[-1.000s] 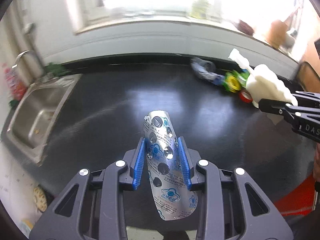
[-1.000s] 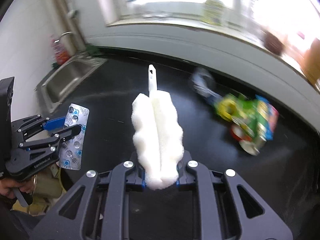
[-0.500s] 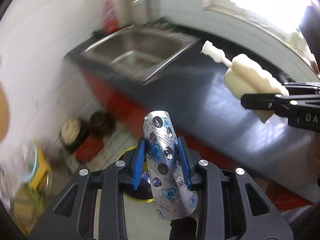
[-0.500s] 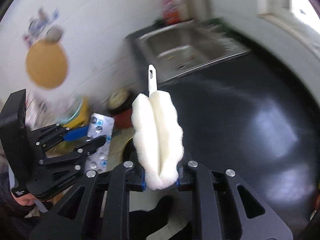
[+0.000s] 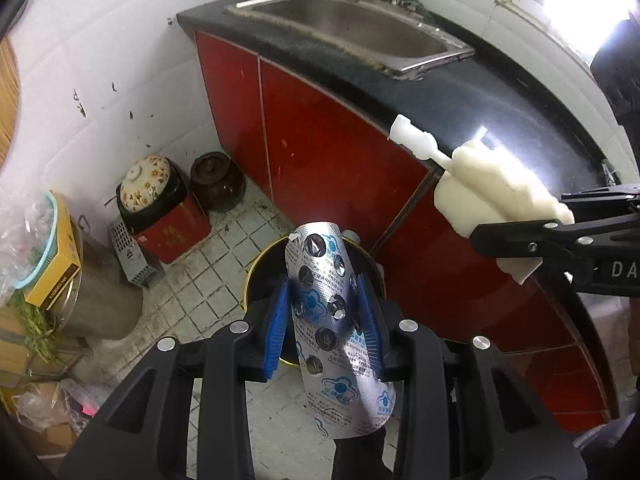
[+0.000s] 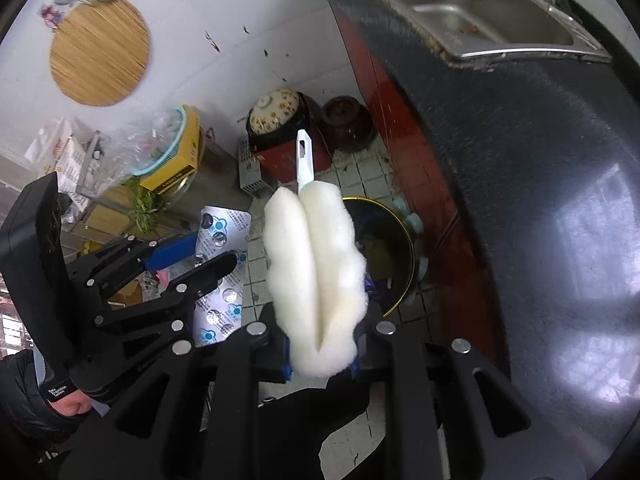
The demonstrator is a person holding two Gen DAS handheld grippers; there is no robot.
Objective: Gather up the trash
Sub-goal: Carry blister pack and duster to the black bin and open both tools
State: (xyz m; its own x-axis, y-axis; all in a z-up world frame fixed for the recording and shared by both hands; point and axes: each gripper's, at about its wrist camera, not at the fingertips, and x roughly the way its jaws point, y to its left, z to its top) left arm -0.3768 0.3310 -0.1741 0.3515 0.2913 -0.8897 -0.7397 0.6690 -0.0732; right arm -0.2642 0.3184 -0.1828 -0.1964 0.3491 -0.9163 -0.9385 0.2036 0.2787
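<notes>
White letters "DA" show on the black side of the right gripper (image 5: 568, 236), cut off at the picture's edge. The blister pack (image 5: 336, 312) carries blue logos and fine print too small to read.

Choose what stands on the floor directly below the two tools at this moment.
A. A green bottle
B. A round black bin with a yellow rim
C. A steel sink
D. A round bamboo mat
B: in the left wrist view the black bin with a yellow rim shows on the tiled floor right behind the blister pack that the left tool holds; the right wrist view shows it beside the white sponge brush.
</notes>
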